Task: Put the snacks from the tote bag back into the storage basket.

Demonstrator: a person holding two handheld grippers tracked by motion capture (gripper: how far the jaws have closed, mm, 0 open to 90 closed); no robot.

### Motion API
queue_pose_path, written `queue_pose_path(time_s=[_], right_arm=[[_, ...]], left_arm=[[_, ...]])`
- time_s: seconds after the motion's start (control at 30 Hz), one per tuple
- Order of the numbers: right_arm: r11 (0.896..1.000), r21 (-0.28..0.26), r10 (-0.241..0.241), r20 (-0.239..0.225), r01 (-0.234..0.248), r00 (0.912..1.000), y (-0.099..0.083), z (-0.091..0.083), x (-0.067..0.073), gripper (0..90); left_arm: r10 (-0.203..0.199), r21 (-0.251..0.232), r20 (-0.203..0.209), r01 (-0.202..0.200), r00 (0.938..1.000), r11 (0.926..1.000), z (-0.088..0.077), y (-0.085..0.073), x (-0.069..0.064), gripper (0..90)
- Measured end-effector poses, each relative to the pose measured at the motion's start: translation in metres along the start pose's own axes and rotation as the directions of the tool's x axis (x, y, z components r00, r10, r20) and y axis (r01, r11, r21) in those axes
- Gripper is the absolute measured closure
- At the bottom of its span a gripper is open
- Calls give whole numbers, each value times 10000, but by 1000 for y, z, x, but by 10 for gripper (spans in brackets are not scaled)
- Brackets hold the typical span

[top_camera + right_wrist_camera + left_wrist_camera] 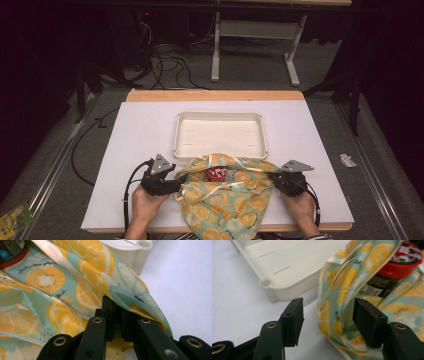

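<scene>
The right gripper's (pixel 117 315) jaws are pressed together on the right edge of the bag (pixel 62 290), pinching a fold of its lemon-print cloth. The left gripper's (pixel 327 320) jaws stand spread; the left edge of the bag (pixel 342 290) hangs between them, and whether it touches the right-hand jaw cannot be told, while the other jaw is clear of it. In the high view the left gripper (pixel 175 186) sits at the bag's left side and the right gripper (pixel 274 181) at its right side, each held by a hand near the table's front edge. The bag (pixel 225 200) lies at the middle of the front edge, its lower end hanging just over that edge, its mouth open toward the back. In the mouth stands a jar (pixel 216 173) with a red lid; the left gripper view shows the jar (pixel 394 270) dark-labelled and partly wrapped by the cloth. Just behind the bag, touching or nearly touching its top, sits a white tray (pixel 220 117) at the table's (pixel 140 150) middle.
</scene>
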State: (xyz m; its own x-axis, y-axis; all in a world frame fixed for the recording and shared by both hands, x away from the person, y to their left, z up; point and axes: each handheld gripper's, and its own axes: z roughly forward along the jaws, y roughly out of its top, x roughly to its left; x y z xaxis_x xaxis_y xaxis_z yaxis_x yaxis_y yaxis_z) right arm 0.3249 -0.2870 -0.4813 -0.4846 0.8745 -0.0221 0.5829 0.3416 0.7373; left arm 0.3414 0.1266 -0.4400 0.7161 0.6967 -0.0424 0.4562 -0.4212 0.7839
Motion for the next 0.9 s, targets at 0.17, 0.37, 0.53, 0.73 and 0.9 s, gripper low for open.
queue_pose_path(time_s=[0.17, 0.37, 0.53, 0.73, 0.9], right_arm=[[10000, 13, -31, -3, 31, 10000, 0, 0, 0, 845], [10000, 11, -24, -3, 24, 10000, 0, 0, 0, 845], [10000, 7, -42, 13, 42, 10000, 0, 0, 0, 845], [10000, -16, -71, 53, 71, 10000, 0, 0, 1, 845], [10000, -10, -82, 61, 83, 9999, 0, 0, 1, 845]], left_arm=[[278, -383, 46, -276, 9996, 9989, -2, 9, -9, 449], [258, -545, 17, -257, 9997, 9982, 3, 15, -8, 708], [-57, -502, -274, 44, 9996, 9987, 10, 17, 0, 862], [-463, 4, -498, 464, 9977, 9989, 24, 17, 9, 894], [-733, 480, -617, 763, 9954, 9959, 38, 16, 13, 896]])
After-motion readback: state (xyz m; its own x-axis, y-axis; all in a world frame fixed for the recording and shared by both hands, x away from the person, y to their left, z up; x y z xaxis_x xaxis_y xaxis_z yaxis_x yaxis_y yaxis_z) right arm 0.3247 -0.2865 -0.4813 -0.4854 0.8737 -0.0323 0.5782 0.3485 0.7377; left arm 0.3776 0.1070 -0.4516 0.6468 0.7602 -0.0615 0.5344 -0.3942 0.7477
